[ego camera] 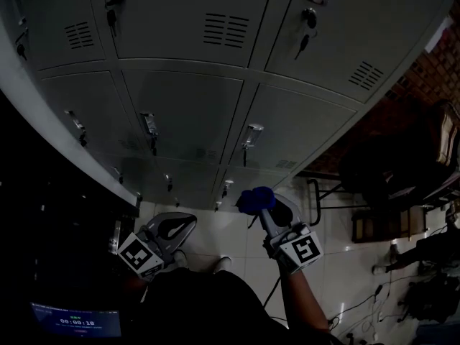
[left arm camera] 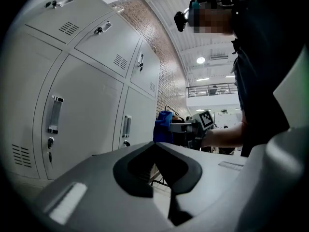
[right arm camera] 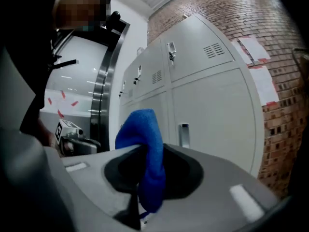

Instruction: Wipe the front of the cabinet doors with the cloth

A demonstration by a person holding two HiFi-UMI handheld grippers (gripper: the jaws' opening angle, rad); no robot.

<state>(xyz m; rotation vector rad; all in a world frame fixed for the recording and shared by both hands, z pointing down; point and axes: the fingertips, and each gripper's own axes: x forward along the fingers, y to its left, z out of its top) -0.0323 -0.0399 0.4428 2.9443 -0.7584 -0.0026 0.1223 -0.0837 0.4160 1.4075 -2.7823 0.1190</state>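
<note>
Grey metal cabinet doors [ego camera: 187, 113] with handles and hanging keys fill the upper head view; they also stand at the left of the left gripper view as cabinet doors [left arm camera: 87, 110] and at the right of the right gripper view as cabinet doors [right arm camera: 212, 110]. My right gripper [ego camera: 264, 207] is shut on a blue cloth [ego camera: 255, 200], held a little short of the lowest doors; the cloth [right arm camera: 147, 158] hangs bunched between its jaws. My left gripper [ego camera: 180, 225] hangs lower left, shut with nothing in it. From the left gripper view the cloth [left arm camera: 163, 127] shows apart from the doors.
A white tiled floor [ego camera: 237, 243] lies below the cabinet. A dark chair [ego camera: 388, 171] and a brick wall [ego camera: 438, 70] are to the right, with cables [ego camera: 359, 307] on the floor. A dark ledge with a small screen [ego camera: 75, 320] is at the lower left.
</note>
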